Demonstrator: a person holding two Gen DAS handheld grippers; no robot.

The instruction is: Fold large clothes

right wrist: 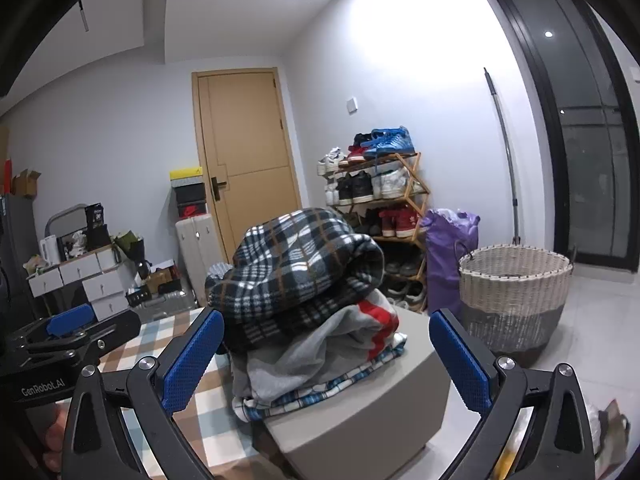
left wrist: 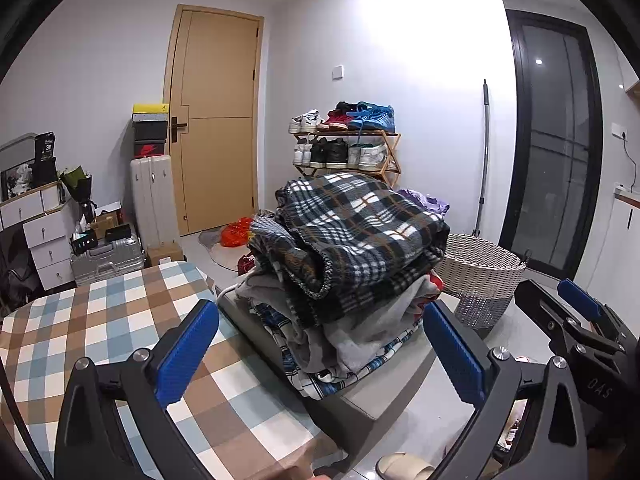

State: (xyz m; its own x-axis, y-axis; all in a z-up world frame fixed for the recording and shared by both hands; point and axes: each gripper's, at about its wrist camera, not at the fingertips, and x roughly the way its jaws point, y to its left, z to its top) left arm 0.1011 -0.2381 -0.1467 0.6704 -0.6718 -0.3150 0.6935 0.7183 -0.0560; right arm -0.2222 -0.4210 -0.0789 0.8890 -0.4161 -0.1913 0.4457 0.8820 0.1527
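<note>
Clothes (left wrist: 340, 280) sit heaped on a grey block (right wrist: 360, 412) just beside the checked bed (left wrist: 100, 340), with a woven basket (right wrist: 516, 296) at three o'clock of the heap. Topmost lies a plaid blanket (left wrist: 360, 232), its long axis running from ten o'clock to four o'clock. Both grippers hover short of the pile, which lies at twelve o'clock from each. The left gripper (left wrist: 320, 356) is spread wide and empty; the right gripper (right wrist: 326, 360) is likewise released, holding nothing. Neither looks clearly nearer, so either could reach the blanket first.
</note>
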